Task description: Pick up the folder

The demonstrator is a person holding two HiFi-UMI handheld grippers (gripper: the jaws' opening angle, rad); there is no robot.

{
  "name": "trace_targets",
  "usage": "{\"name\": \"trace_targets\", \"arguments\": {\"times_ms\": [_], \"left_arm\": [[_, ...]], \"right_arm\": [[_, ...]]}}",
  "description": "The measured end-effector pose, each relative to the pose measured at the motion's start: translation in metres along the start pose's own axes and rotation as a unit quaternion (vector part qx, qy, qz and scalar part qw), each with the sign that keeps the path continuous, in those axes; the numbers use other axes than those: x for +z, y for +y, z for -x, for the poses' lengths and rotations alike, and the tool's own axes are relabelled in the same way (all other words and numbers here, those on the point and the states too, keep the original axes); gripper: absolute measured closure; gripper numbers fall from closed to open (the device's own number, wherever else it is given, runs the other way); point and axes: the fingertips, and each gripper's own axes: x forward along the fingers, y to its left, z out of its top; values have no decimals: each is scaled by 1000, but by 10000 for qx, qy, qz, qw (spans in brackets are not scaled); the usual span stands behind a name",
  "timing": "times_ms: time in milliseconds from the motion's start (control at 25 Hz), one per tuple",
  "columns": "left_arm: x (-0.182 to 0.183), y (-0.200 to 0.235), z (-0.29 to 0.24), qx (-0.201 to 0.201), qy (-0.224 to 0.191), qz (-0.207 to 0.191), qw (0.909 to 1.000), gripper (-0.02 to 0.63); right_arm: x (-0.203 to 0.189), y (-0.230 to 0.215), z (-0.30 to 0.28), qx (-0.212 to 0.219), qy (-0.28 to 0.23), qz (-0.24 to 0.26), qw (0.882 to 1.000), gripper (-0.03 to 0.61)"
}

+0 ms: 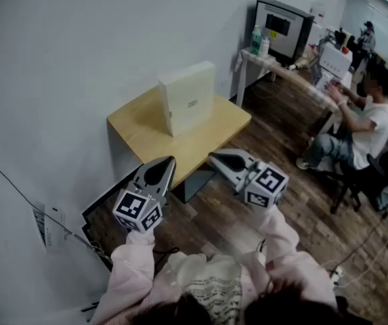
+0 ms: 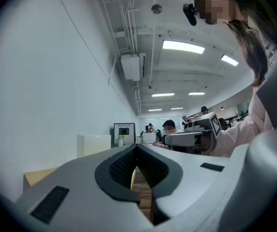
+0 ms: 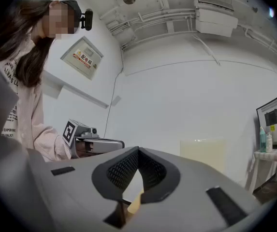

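1. White folder [image 1: 188, 97] stands upright on the far side of the small wooden tabletop [image 1: 136, 133], close to the wall [image 1: 78, 53].
2. Left tongs [image 1: 168, 161]: jaws together, nothing between them, held level at the tabletop's near edge.
3. Right tongs [image 1: 215, 158]: jaws together, empty, level, by the tabletop's near right corner.
4. Both tongs are apart from the folder, no contact.
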Motion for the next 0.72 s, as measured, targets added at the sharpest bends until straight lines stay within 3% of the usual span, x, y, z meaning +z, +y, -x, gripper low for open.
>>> {"name": "trace_targets", "arguments": {"times_ms": [720], "left_arm": [[-5, -6, -3, -21, 50, -5, 10000, 614]], "right_arm": [[-9, -6, 8, -99, 73, -76, 9999, 581]]}}
